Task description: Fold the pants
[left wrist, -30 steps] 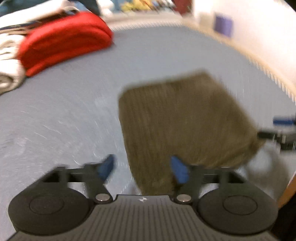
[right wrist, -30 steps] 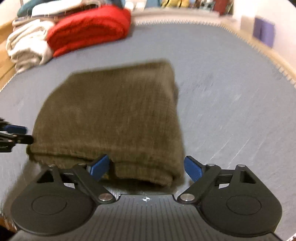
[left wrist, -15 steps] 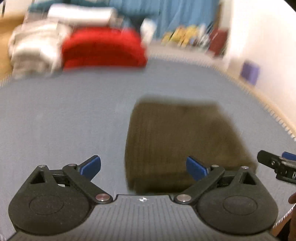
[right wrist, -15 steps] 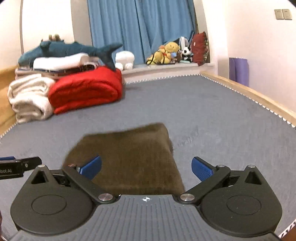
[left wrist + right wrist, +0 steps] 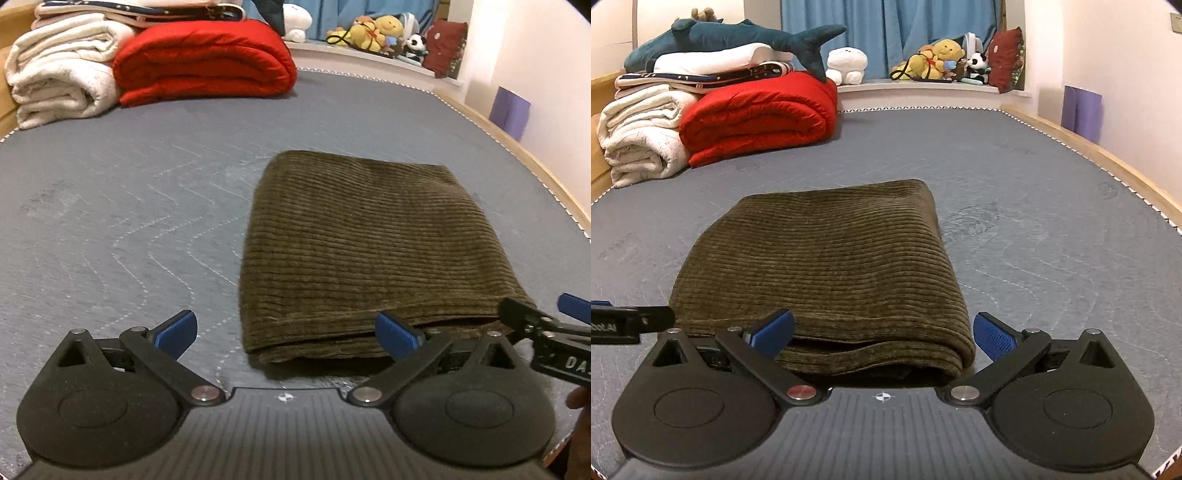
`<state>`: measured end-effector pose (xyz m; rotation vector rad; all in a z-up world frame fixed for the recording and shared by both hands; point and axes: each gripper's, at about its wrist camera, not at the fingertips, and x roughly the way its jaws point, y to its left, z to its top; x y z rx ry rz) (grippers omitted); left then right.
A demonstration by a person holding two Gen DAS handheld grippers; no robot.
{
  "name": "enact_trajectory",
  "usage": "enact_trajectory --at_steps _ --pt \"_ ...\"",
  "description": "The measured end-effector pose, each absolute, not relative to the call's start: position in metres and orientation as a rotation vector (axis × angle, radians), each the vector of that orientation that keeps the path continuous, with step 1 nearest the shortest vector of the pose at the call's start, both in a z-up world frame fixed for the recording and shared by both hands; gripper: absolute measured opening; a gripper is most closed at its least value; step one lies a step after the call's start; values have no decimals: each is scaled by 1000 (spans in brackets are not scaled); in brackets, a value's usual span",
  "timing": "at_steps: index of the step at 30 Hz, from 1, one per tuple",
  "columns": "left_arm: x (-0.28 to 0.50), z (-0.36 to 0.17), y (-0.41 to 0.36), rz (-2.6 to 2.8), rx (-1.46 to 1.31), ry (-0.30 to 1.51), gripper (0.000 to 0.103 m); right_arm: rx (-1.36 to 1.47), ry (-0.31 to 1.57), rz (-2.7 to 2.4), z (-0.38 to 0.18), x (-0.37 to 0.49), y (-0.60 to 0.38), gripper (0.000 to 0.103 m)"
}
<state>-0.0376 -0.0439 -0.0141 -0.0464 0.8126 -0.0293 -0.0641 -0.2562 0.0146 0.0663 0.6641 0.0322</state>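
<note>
Folded olive corduroy pants lie flat on the grey mattress. Left hand-held gripper and right hand-held gripper both spread wide, seemingly clear of the cloth.

The folded pants are olive corduroy, ribbed and matt. The mattress under them is grey quilted cloth with pale wavy stitching (a wooden frame runs along its right edge). The red quilt looks smooth, faintly shiny. Each gripper is matt black plastic with textured blue pads.
</note>
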Motion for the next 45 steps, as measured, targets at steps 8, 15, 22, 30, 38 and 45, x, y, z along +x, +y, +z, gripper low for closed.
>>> enact_trajectory --at_steps 8,15,22,30,38,45 --pt "-39 -16 -44 -26 -44 813 103 78 675 48 15 -64 -255 102" --pt "-39 -18 -47 -28 -44 820 103 76 674 62 16 -66 -257 102" --pt "-40 -19 -49 -32 -42 821 103 75 674 61 16 -67 -258 102" --pt "-40 -18 -47 -32 -45 821 103 78 670 60 17 -68 -255 102" --pt "-41 -18 -46 -34 -51 821 103 77 667 63 17 -68 -253 102" --pt "-42 -17 -47 -45 -56 822 103 74 666 67 18 -68 -252 102"
